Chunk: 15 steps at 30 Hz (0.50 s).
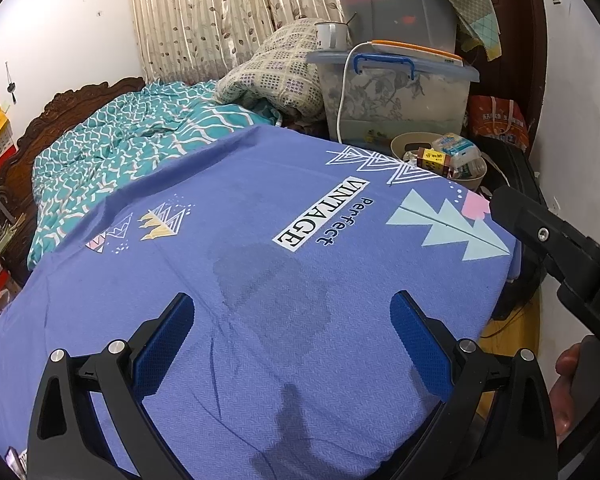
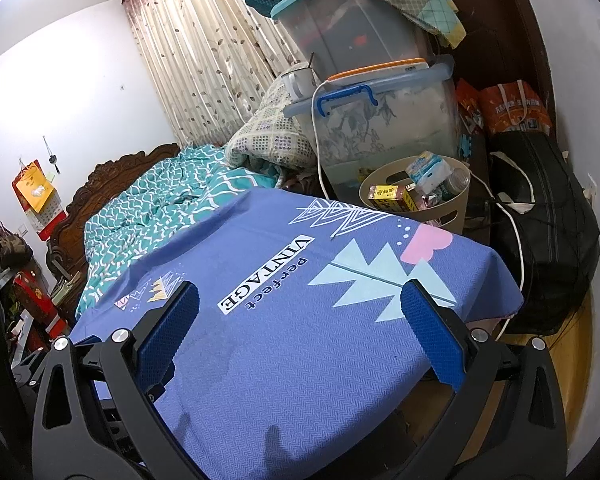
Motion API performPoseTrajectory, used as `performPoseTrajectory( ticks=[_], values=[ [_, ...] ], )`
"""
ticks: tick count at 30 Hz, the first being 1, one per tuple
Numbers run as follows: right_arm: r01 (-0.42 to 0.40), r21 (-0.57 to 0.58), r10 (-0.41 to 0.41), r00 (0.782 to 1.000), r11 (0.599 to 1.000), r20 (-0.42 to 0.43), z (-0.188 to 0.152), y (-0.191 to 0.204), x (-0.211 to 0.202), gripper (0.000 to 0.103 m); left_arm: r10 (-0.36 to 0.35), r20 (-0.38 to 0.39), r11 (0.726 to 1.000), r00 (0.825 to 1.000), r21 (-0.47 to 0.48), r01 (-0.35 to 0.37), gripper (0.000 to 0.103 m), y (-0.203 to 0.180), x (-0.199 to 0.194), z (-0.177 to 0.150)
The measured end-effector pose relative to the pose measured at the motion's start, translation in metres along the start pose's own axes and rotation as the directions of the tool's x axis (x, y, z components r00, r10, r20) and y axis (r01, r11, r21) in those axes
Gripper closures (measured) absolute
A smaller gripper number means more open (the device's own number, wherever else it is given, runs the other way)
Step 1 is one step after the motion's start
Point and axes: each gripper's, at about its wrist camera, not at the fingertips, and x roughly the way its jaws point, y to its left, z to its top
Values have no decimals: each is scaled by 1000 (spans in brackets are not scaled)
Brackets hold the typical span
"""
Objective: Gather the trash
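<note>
A beige waste bin [image 2: 450, 206] stands beyond the far corner of the blue cloth-covered surface [image 2: 284, 320]. It holds trash: a yellow carton [image 2: 388, 193], a tissue pack [image 2: 428, 170] and a plastic bottle [image 2: 458, 178]. The bin also shows in the left wrist view [image 1: 404, 146], top right of the cloth [image 1: 260, 280]. My left gripper [image 1: 292, 320] is open and empty above the cloth. My right gripper [image 2: 300, 320] is open and empty above the cloth's right part; its body shows at the right edge of the left wrist view [image 1: 560, 240].
Stacked clear storage boxes [image 2: 380, 128] with a mug [image 2: 298, 78] and a white cable [image 2: 318, 140] stand behind the bin. A black bag [image 2: 540, 240] lies to the right by the wall. A bed with a teal quilt [image 2: 160, 200] lies to the left.
</note>
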Motion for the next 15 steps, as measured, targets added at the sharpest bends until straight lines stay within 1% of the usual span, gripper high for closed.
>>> performPoseTrajectory(
  ticks=[7,12,15],
  values=[
    [0,-1,0,1000,1000,-1,4,-1,3,3,-6,-4,1000,1000,-2,6,8,0,0,1],
    [0,-2,0,1000,1000,-3,2,0,1,4,-42,-3,999,999,-6,42,8,0,0,0],
    [0,-1,0,1000,1000,-1,3,0,1,3,-40,-6,999,999,-8,40,8,1,0,0]
  ],
)
